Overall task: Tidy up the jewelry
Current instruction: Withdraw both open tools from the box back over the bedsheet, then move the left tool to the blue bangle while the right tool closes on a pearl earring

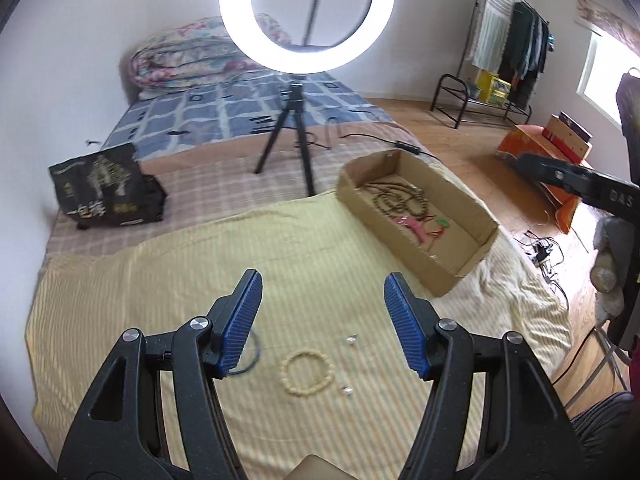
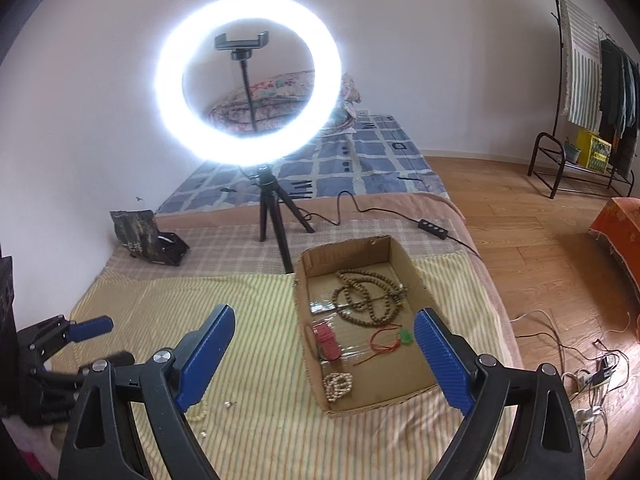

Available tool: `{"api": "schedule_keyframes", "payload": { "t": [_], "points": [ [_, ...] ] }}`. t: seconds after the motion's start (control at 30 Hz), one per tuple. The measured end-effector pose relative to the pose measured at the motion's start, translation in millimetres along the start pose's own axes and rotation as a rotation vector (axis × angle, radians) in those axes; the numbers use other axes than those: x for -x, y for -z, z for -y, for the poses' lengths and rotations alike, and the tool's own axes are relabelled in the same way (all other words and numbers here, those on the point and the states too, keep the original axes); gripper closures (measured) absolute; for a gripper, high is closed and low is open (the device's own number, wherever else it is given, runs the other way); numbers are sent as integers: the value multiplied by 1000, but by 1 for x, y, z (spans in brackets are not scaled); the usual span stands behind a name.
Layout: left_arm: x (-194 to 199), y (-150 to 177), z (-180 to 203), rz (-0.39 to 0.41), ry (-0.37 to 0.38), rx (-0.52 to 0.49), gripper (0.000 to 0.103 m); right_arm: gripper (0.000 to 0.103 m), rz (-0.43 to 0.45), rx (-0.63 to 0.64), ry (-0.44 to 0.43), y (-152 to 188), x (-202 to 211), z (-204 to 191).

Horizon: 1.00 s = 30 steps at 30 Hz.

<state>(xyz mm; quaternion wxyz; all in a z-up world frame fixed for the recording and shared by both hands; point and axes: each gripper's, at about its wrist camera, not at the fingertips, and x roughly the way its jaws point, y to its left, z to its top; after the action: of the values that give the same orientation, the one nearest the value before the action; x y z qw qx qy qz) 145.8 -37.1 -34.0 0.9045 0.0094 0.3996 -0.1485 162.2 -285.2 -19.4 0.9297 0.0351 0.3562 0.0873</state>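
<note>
Lying on the striped yellow cloth (image 1: 160,280), one cream bead bracelet (image 1: 307,373) and two small silvery earrings (image 1: 351,340) sit between the wide-open, empty left gripper (image 1: 323,294). The right gripper (image 2: 325,330), equally wide and empty, faces one cardboard box (image 2: 404,394) holding brown bead necklaces (image 2: 370,300), a white bead bracelet (image 2: 339,386) and red cords (image 2: 384,340).

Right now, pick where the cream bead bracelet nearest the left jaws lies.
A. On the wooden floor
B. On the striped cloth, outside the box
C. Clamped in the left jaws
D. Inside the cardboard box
B. The bracelet rests on the striped cloth, below the open jaws of the left gripper and apart from the box.
</note>
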Motion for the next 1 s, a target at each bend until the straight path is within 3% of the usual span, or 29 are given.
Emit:
{"api": "schedule_keyframes", "payload": {
  "t": [0.2,0.5,0.8,1.0],
  "points": [
    [1,17,-47,-10,-55,61,38,10,-11,26,-74,20,-3,-25],
    [-32,45,-90,-108,-81,129,38,11,-95,81,-143,62,-27,-61],
    [-74,76,-101,-162,-53,176,38,12,-204,192,-180,113,-52,-91],
    [-98,91,-90,-161,-94,122,38,12,-257,270,-189,135,-68,-105]
  ]
}}
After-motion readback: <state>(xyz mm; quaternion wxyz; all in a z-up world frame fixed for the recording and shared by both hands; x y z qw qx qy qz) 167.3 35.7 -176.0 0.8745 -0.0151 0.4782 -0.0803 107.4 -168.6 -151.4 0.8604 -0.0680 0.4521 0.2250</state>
